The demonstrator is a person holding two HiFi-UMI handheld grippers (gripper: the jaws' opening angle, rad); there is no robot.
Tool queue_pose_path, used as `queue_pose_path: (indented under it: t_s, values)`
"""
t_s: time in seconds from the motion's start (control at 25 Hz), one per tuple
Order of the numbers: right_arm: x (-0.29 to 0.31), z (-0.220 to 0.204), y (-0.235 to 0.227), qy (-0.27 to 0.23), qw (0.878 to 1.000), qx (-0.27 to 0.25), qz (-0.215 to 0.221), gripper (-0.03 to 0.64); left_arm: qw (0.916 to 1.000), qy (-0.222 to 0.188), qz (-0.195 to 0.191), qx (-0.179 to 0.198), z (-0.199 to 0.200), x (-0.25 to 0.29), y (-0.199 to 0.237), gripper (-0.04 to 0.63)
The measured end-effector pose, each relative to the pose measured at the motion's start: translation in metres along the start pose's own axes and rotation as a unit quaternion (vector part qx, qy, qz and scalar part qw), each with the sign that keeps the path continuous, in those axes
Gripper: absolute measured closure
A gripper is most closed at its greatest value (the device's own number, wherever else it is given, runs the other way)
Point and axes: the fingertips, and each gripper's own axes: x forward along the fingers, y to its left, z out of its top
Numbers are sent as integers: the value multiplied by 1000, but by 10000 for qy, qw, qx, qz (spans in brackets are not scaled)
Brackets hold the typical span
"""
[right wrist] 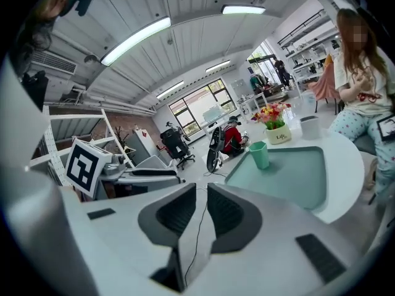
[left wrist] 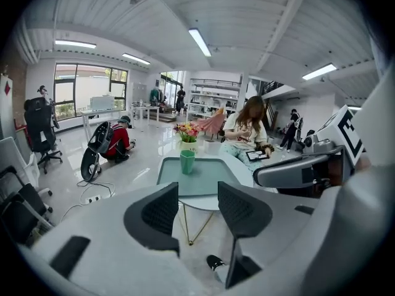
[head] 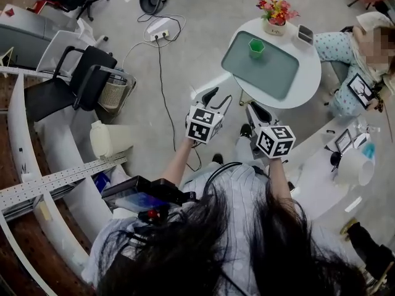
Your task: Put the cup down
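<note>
The green cup stands upright on the teal tray on the round white table. It also shows ahead in the left gripper view, cup, and the right gripper view, cup. My left gripper hangs in the air short of the table, and its jaws stand apart with nothing between them. My right gripper is beside it. Its jaws are nearly together with only a thin slit, and they hold nothing. Both grippers are well clear of the cup.
A flower pot and a small dark-topped box stand at the table's far edge. A person sits at its right side. A black chair, a wire bin and a cable with power strip lie to the left.
</note>
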Motion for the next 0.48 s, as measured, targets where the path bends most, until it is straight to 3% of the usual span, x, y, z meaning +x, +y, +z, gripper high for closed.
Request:
queue_pose_path:
  t_s: [0.48]
  values:
    - [-19, -36, 71, -95, 9993, -348, 114, 545, 9993, -382, -8, -21, -31, -75, -13, 426]
